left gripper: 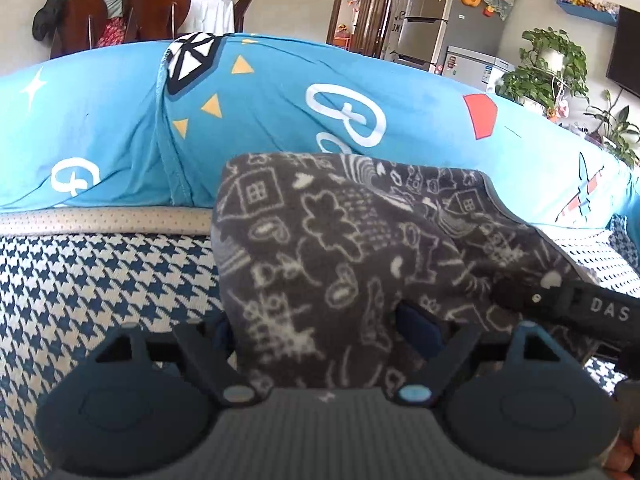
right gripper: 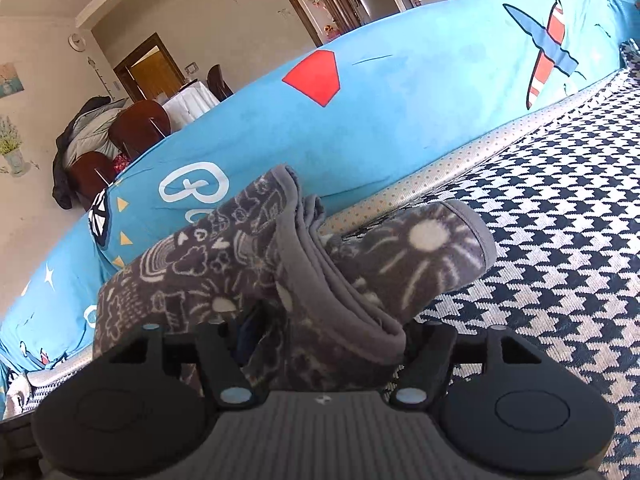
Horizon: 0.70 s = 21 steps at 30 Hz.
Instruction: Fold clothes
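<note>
Both tongs setting folded garment down on the cushion

Left tongs (left gripper: 316, 328) & right tongs (right gripper: 324, 336) standing parted around grey printed garment (left gripper: 340, 240) — bundle lying on houndstooth cushion (left gripper: 100, 280), blue cover (left gripper: 280, 112) at 12 o'clock.

White letters "DAS" stand on a black strap (left gripper: 600, 304) at the left view's right edge.

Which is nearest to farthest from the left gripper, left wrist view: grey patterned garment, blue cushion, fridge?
1. Grey patterned garment, between the left gripper's fingers.
2. Blue cushion, behind the garment.
3. Fridge, back wall, upper right.
</note>
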Each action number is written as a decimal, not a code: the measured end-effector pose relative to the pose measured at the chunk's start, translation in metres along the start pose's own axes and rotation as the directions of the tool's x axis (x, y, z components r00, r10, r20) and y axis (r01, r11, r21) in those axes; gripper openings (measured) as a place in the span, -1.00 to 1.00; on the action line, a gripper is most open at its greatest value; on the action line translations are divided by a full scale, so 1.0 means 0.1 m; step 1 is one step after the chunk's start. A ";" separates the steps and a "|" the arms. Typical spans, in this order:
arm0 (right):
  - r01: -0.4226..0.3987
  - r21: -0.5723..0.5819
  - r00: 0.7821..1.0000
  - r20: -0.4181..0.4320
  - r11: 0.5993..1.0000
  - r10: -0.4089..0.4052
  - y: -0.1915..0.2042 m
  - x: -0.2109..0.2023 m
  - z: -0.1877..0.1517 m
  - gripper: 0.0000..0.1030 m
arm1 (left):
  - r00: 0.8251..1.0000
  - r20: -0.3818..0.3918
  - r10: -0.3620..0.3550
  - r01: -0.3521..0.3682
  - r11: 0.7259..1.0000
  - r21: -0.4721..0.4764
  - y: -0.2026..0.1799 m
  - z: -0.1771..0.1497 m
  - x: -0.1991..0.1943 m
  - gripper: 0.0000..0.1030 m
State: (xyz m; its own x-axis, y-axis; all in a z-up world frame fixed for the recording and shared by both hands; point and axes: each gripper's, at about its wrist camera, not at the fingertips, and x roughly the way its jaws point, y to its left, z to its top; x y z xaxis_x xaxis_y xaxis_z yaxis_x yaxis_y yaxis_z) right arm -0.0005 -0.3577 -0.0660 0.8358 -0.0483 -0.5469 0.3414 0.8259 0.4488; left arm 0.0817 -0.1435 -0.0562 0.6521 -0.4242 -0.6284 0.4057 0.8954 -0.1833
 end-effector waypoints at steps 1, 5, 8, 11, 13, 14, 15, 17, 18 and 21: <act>-0.001 0.009 1.000 -0.001 1.000 0.001 -0.01 -0.03 0.01 0.40 | 1.000 0.009 0.000 0.000 1.000 -0.014 0.03 0.02 -0.03 0.70; -0.006 0.028 1.000 0.022 1.000 0.005 -0.06 -0.19 0.08 0.40 | 0.999 0.047 0.005 -0.002 0.998 -0.067 0.16 0.13 -0.15 0.77; -0.002 0.018 0.998 0.065 1.000 0.001 -0.08 -0.31 0.12 0.40 | 0.997 0.072 0.020 -0.012 0.994 -0.105 0.25 0.22 -0.23 0.77; 0.002 0.002 0.994 0.106 1.000 -0.002 -0.08 -0.42 0.15 0.30 | 0.996 0.083 0.044 -0.033 0.991 -0.130 0.32 0.27 -0.26 0.77; 0.009 -0.014 0.992 0.126 1.000 -0.007 -0.05 -0.47 0.17 0.27 | 0.995 0.075 0.070 -0.060 0.990 -0.128 0.35 0.27 -0.23 0.77; 0.016 -0.020 0.991 0.136 1.000 -0.013 -0.03 -0.49 0.17 0.27 | 0.994 0.068 0.086 -0.077 0.989 -0.125 0.35 0.26 -0.21 0.77; 0.026 -0.025 0.989 0.147 0.999 -0.022 -0.01 -0.50 0.18 0.27 | 0.993 0.061 0.101 -0.093 0.988 -0.122 0.36 0.25 -0.19 0.77; 0.071 -0.044 0.984 0.167 0.997 -0.063 0.02 -0.53 0.19 0.27 | 0.992 0.050 0.113 -0.106 0.986 -0.127 0.38 0.22 -0.16 0.77; 0.091 -0.056 0.981 0.178 0.994 -0.080 0.03 -0.55 0.20 0.27 | 0.993 0.047 0.111 -0.104 0.986 -0.132 0.40 0.21 -0.14 0.77; 0.105 -0.084 0.972 0.221 0.991 -0.084 0.05 -0.61 0.21 0.27 | 0.993 0.043 0.112 -0.105 0.985 -0.135 0.43 0.20 -0.11 0.80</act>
State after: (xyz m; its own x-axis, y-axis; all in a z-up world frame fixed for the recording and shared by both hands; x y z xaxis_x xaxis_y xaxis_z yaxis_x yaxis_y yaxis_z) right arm -0.0408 -0.3623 -0.0155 0.8785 -0.2400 -0.4130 0.3894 0.8607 0.3280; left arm 0.1048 -0.1032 -0.0422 0.7207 -0.3265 -0.6115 0.2443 0.9452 -0.2167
